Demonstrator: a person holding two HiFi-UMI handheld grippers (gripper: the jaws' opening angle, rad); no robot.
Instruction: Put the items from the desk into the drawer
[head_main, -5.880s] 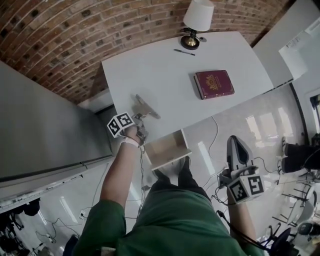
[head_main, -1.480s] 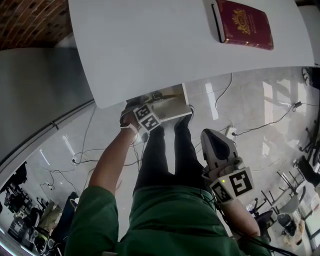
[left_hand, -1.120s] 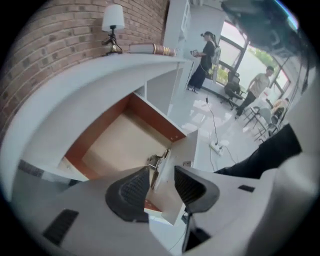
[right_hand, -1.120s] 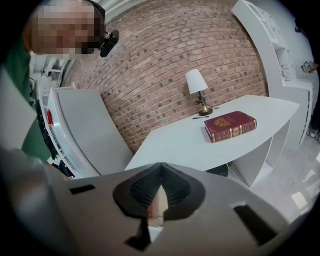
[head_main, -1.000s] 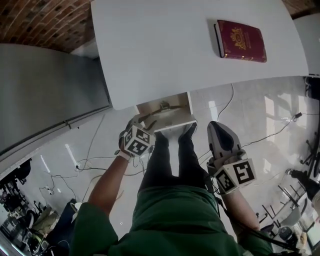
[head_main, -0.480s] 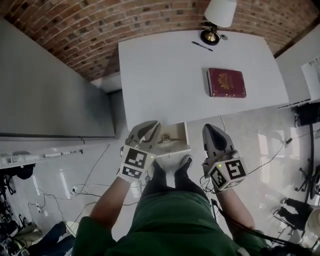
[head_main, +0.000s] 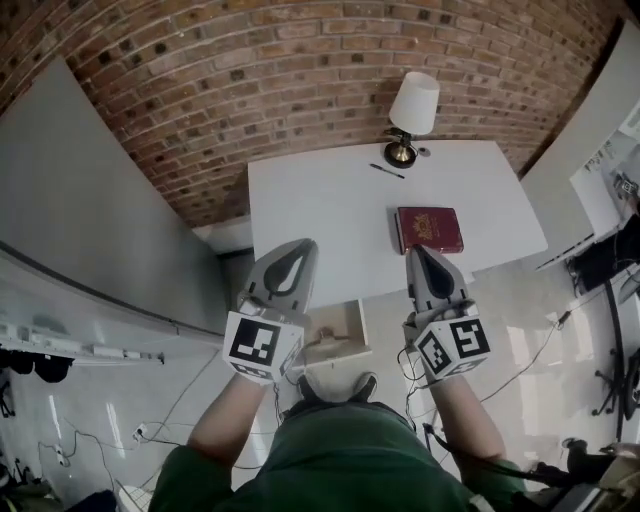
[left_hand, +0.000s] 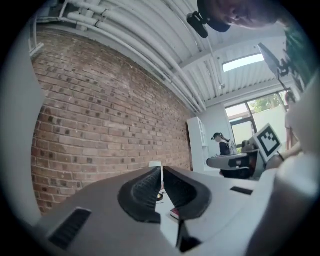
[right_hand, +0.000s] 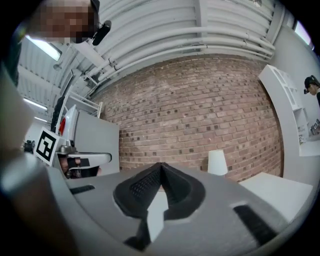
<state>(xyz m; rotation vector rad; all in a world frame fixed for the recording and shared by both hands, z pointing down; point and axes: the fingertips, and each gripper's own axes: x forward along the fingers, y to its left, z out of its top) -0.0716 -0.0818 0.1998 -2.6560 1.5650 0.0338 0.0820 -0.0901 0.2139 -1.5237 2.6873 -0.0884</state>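
Note:
A dark red book (head_main: 430, 229) lies on the white desk (head_main: 320, 215), and a black pen (head_main: 385, 171) lies further back near the lamp (head_main: 410, 115). Below the desk's front edge the drawer (head_main: 335, 338) stands open with a small metal item (head_main: 326, 334) in it. My left gripper (head_main: 297, 248) is held up over the desk's front left, shut and empty; in its own view its jaws (left_hand: 161, 172) meet. My right gripper (head_main: 420, 252) is level with it, just in front of the book, also shut and empty (right_hand: 161, 167).
A brick wall (head_main: 300, 70) runs behind the desk and a grey panel (head_main: 110, 230) stands to the left. The lampshade (right_hand: 217, 162) shows beyond the right gripper's jaws. Cables (head_main: 520, 350) lie on the glossy floor. A person (left_hand: 223, 144) stands far off by a white shelf.
The left gripper went down to the open drawer, left the metal item inside and came back up. Both grippers now sit raised side by side; the view has tilted up to the desk.

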